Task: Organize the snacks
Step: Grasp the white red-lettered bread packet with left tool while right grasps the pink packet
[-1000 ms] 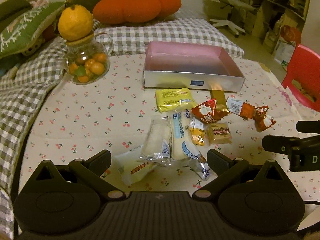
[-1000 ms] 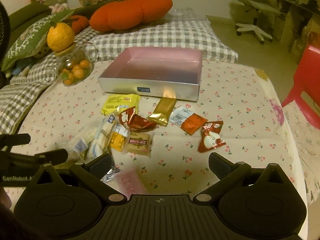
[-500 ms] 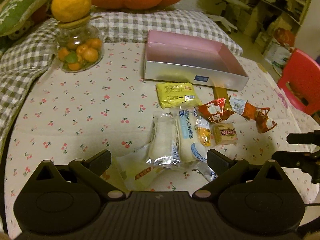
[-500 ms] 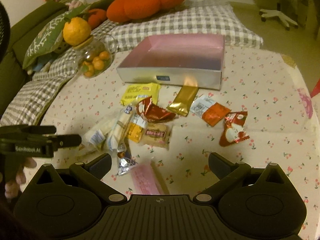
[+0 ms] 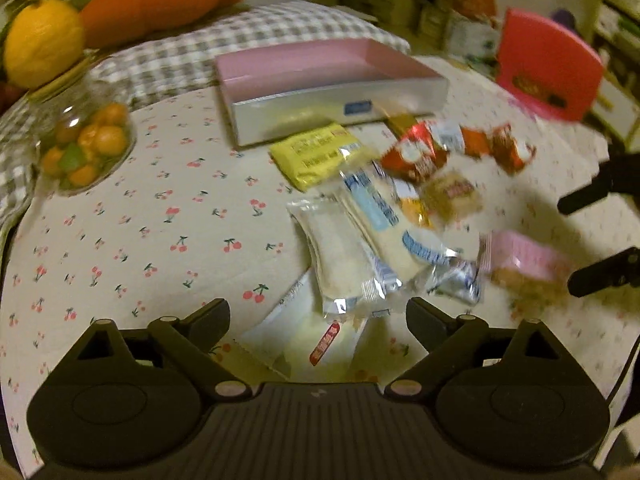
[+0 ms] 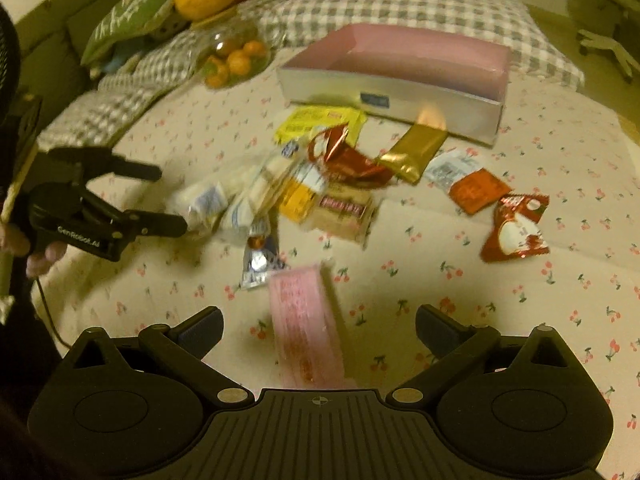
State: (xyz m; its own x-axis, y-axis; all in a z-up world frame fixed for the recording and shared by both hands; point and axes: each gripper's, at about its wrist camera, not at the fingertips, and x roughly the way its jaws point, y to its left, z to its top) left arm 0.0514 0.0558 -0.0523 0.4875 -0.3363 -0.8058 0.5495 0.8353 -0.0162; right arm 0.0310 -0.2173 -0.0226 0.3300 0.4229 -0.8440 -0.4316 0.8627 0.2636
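The left tongs (image 5: 318,316) stand wide, their jaws having just been closing a little, with a pale snack packet (image 5: 296,344) between them, untouched. The right tongs (image 6: 319,322) gape over a pink packet (image 6: 306,328), gripping nothing. Beyond these, toward the pink box (image 6: 394,80), the snack pile (image 6: 304,188) lies on the cherry-print counter (image 5: 160,220). Left of the box stands a glass jar (image 5: 84,144).

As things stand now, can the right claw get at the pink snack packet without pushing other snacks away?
Probably yes. The pink snack packet lies alone on the tablecloth, right between the open right claw fingers, apart from the pile; only the small silver packet lies close beside it.
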